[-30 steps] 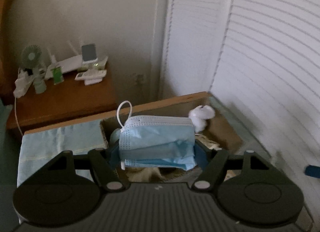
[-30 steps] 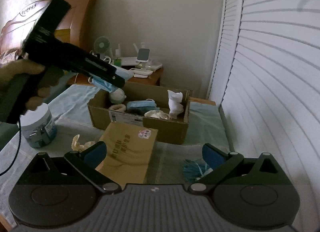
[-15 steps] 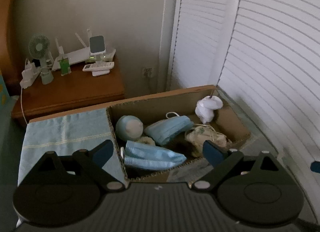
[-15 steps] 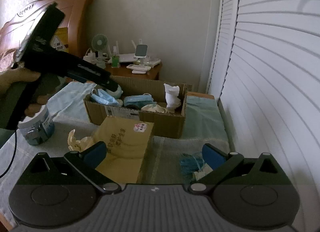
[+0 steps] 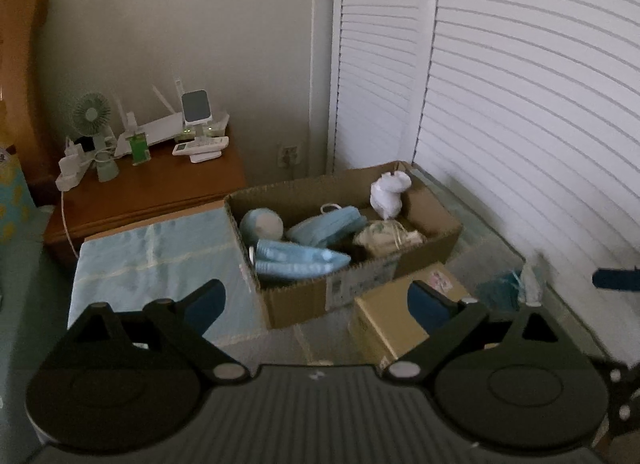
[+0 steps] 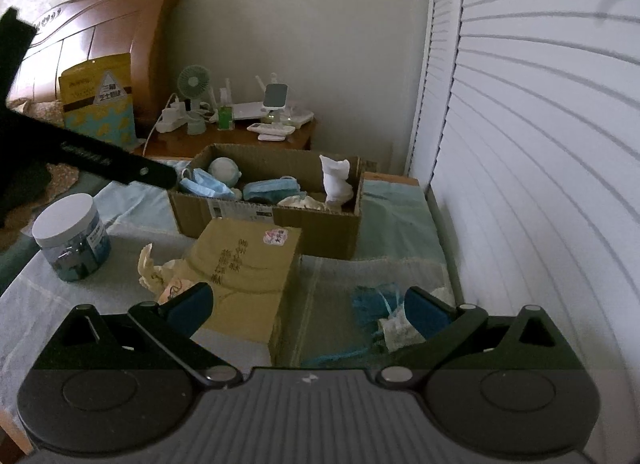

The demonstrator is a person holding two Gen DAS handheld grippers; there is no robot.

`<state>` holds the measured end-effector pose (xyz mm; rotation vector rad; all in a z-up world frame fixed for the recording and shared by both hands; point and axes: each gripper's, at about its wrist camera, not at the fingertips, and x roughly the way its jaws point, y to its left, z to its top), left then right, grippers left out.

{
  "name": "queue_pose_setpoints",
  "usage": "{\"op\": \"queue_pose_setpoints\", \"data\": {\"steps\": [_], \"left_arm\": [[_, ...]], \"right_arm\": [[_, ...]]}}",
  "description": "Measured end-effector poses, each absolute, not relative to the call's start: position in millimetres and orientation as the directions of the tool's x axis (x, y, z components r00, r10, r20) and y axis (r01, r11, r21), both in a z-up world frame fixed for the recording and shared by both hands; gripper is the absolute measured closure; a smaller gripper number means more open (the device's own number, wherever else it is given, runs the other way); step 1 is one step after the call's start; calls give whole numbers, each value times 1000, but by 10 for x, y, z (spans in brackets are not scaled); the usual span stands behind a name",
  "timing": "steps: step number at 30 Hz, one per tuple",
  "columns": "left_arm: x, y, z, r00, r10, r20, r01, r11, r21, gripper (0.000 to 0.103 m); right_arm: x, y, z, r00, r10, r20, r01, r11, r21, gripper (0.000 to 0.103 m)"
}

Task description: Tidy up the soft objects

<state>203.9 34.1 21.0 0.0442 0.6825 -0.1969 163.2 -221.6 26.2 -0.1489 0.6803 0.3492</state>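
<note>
An open cardboard box [image 5: 360,284] [image 6: 264,220] holds two blue face masks [image 5: 296,260] [image 6: 206,186], a pale ball [image 5: 262,224], a white plush toy [image 5: 388,194] [image 6: 336,184] and a cream cloth [image 5: 388,238]. My left gripper [image 5: 316,300] is open and empty, pulled back from the box's near left corner; it shows as a black bar in the right wrist view [image 6: 120,164]. My right gripper [image 6: 306,304] is open and empty, low over the bed. A blue soft item with a white one [image 6: 384,316] lies by its right finger. A cream soft toy [image 6: 154,272] lies left of a yellow box [image 6: 244,268].
A grey jar with a white lid [image 6: 72,238] stands at the left on the bed. A wooden nightstand [image 5: 152,188] with a fan, router and remote stands behind the box. White louvred doors [image 6: 520,144] run along the right. A wooden headboard [image 6: 100,44] is far left.
My left gripper opened and dropped the blue mask into the box, then drew back and up. My right gripper stayed open and shifted slightly.
</note>
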Motion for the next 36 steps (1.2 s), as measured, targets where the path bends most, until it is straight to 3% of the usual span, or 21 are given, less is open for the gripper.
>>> {"op": "queue_pose_setpoints", "data": {"steps": [13, 24, 36], "left_arm": [[1560, 336, 72, 737, -194, -648, 218, 975, -44, 3], [1419, 334, -548, 648, -163, -744, 220, 975, -22, 3], [1520, 387, -863, 619, -192, -761, 245, 969, -45, 1]], "right_arm": [[1513, -2297, 189, 706, 224, -672, -321, 947, -23, 0], [1517, -2385, -288, 618, 131, -775, -276, 959, -58, 0], [1571, -2405, -600, 541, 140, -829, -285, 958, -25, 0]]}}
